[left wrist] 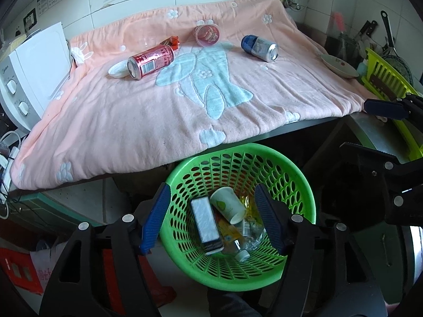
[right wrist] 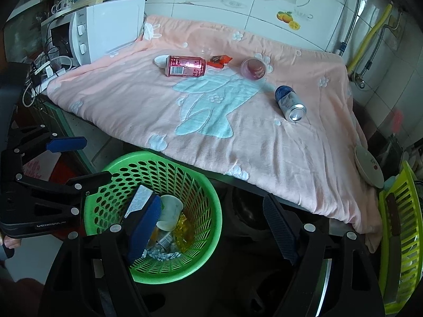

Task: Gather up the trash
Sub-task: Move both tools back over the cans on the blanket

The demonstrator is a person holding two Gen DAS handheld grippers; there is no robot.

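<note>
My left gripper (left wrist: pixel 212 218) hangs open over the green basket (left wrist: pixel 304 185), pads apart and touching nothing. Below it in the basket lie a white box (left wrist: pixel 203 219), a paper cup (left wrist: pixel 228 204) and a crushed plastic bottle (left wrist: pixel 238 248). My right gripper (right wrist: pixel 211 228) is open and empty just right of the basket (right wrist: pixel 214 200). On the pink blanket (left wrist: pixel 132 121) lie a red can (left wrist: pixel 150 62), a white lid (left wrist: pixel 117 70), a red wrapper (left wrist: pixel 173 41), a pink cup (left wrist: pixel 207 35) and a blue can (left wrist: pixel 260 48).
A white microwave (left wrist: pixel 34 79) stands at the blanket's left edge with cables beside it. At the right edge sit a plate (left wrist: pixel 338 66) and a yellow-green dish rack (left wrist: pixel 388 79). The basket sits low, in front of the counter's front edge.
</note>
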